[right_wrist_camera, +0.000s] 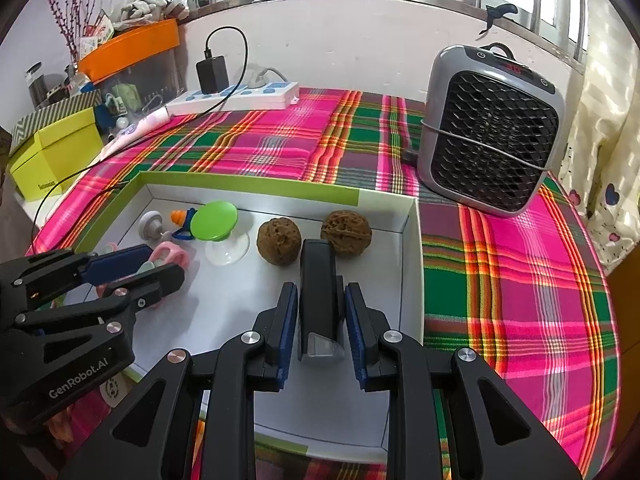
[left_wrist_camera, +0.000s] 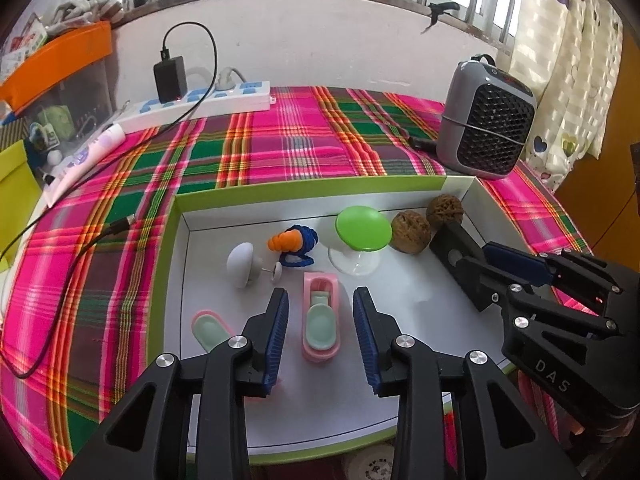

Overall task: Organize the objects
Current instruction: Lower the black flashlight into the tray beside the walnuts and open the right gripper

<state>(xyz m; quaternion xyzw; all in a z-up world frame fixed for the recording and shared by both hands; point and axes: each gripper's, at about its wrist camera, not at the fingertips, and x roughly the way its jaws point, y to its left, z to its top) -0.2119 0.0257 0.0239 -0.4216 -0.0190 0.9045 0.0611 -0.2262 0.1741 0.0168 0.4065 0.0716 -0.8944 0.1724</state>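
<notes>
Two tools work over one shallow white box (left_wrist_camera: 176,240) with a green rim, which lies on a worktop covered with a pink and green checked cloth (left_wrist_camera: 280,144). The right tool (right_wrist_camera: 320,320) is closed on a black stapler (right_wrist_camera: 318,280); its blue pads press both sides of it, and the front end of the stapler lies near two walnuts. One walnut (right_wrist_camera: 279,242) is just left of the stapler tip, the other walnut (right_wrist_camera: 346,233) is just right of it, close to the right wall of the box.

The left tool (left_wrist_camera: 320,332) is open, with its fingers on either side of a small pink toy toilet (left_wrist_camera: 320,316) with a pale green seat, and the pads are not touching it. A second pink and green toy piece (left_wrist_camera: 210,330) lies to the left of that tool. Farther back in the box stand a green round-topped stool on a clear base (left_wrist_camera: 362,232), an orange and blue toy (left_wrist_camera: 294,246) and a white knob-shaped thing (left_wrist_camera: 244,264).

Outside the box, a grey fan heater (right_wrist_camera: 492,132) stands on the cloth at the back right. A white power strip (right_wrist_camera: 236,98) with a black charger (right_wrist_camera: 212,74) plugged in lies at the back near the wall, and a yellow-green box (right_wrist_camera: 52,152) sits at the left edge.
</notes>
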